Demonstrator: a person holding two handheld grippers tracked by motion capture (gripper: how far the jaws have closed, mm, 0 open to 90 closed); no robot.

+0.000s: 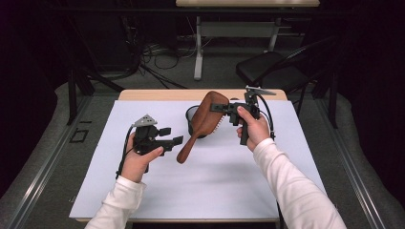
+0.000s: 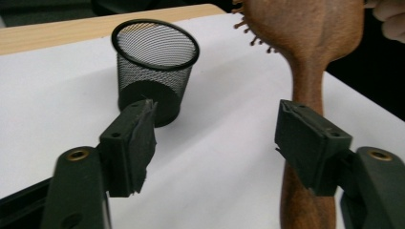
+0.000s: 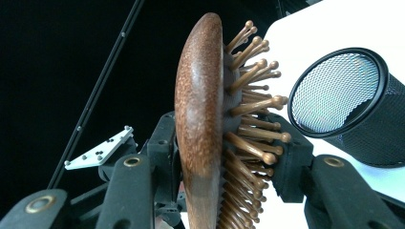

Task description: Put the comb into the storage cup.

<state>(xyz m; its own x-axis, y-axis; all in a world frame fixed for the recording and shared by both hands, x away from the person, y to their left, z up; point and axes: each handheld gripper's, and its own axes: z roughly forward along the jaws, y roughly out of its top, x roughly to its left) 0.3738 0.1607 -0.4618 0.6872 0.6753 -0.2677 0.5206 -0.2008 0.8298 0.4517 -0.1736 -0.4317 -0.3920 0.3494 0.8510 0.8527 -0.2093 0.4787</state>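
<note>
Here, right gripper (image 1: 224,108) fingers clamped across wooden hairbrush (image 1: 203,123) head at frame centre, angled over mesh cup (image 1: 190,112), presumably for dropping in handle-first; left gripper (image 1: 171,135) fingers parted, empty, beside the handle.

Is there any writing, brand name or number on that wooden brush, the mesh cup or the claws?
None: no word, number or sign can be read in these pictures.
The brush shows bare wood grain.
The mesh cup is plain black wire, with no label.
The left claw and right claw show brass screw holes and no print.
The grey plate bears small dots, no lettering.
</note>
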